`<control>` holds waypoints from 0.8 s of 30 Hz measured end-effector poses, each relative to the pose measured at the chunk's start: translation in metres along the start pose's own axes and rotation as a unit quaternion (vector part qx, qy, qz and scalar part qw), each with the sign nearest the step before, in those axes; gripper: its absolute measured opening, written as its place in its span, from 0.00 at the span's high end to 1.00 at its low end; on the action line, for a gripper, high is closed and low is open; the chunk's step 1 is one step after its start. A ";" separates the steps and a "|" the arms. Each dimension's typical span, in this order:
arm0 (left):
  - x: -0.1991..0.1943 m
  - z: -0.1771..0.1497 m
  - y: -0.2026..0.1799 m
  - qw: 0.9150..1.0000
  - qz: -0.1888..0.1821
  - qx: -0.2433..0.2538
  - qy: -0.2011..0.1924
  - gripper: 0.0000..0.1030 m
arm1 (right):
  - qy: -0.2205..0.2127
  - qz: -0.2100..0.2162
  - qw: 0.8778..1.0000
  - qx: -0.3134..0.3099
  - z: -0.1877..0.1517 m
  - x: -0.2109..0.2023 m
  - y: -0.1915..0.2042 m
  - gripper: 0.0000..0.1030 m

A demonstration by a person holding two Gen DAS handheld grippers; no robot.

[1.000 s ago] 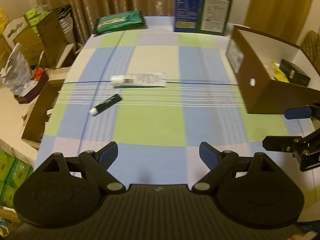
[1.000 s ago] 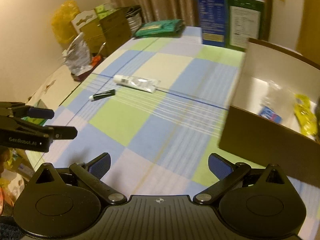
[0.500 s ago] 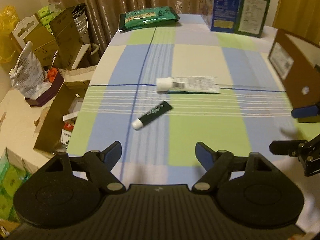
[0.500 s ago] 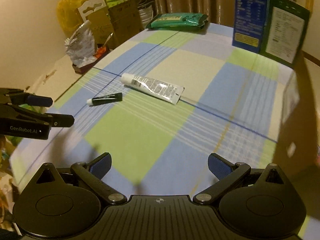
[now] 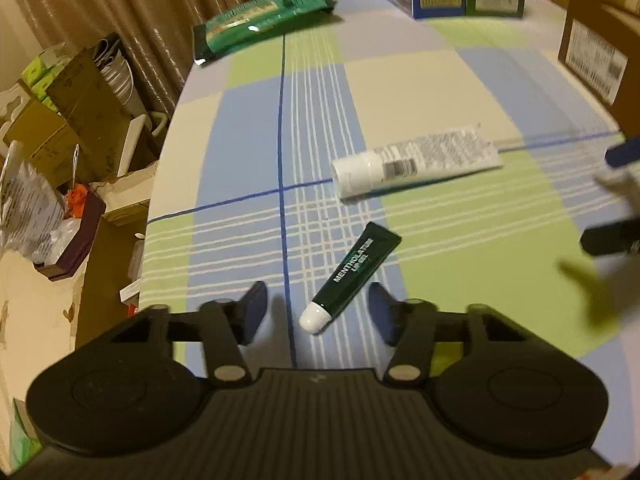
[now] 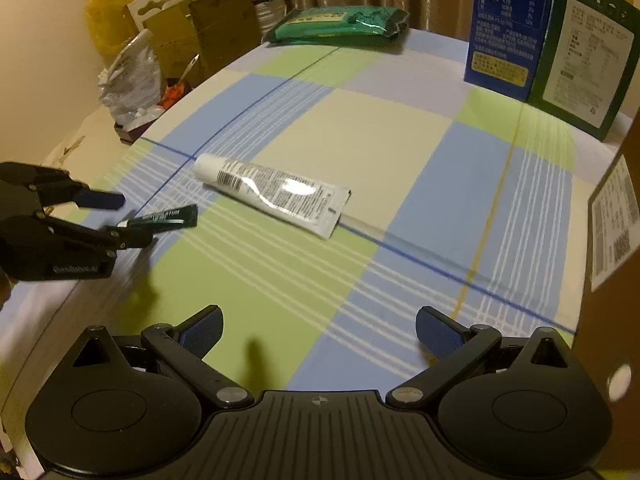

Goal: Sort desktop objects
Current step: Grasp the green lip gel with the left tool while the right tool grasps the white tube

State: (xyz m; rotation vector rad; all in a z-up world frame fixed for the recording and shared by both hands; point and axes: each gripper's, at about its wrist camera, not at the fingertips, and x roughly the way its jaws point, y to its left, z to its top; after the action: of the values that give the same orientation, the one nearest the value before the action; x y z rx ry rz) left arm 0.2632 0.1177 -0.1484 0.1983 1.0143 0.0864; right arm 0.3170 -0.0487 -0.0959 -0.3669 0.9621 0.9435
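- Lip gel tube, dark green with a white cap, lies flat on the checked tablecloth, slanted, cap end nearest the left gripper.
- Left gripper's fingers stand apart with the cap end between them; neither pad appears to touch the tube, so nothing is gripped yet.
- White tube lies just beyond the green one, apart from it, cap pointing left in the left wrist view.
- Right gripper hovers over the cloth with fingers spread wide and nothing between them; the white tube is ahead of it, well clear.
- Cardboard box with a printed label sits at the right edge of the table, likely the place the items go.
- Step in hand, as I judge it: the left gripper is lining up to pick the small green tube.
- Next move calls for easing slightly forward and down so the pads bracket the tube's body instead of the rounded cap, then closing gently; the tube is slim and slanted, so it could roll or pivot away.
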 end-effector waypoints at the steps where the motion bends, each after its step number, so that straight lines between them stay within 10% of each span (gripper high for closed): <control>1: 0.002 0.000 0.001 1.000 -0.003 0.000 -0.005 0.62 | -0.005 0.003 1.000 -0.005 0.003 0.002 0.000 0.02; 6: 0.007 0.003 0.009 0.999 -0.001 -0.037 0.001 0.87 | -0.043 0.015 0.998 -0.048 0.017 0.016 0.006 0.03; 24: 0.022 0.021 0.036 0.989 0.000 -0.147 0.021 0.88 | -0.061 0.068 0.962 -0.256 0.052 0.088 0.049 0.50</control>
State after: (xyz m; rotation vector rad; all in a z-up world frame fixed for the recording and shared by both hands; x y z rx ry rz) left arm 0.2936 0.1536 -0.1485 -0.0735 1.0307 0.2394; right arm 0.3250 0.0581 -0.1336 -0.6759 0.6249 1.3266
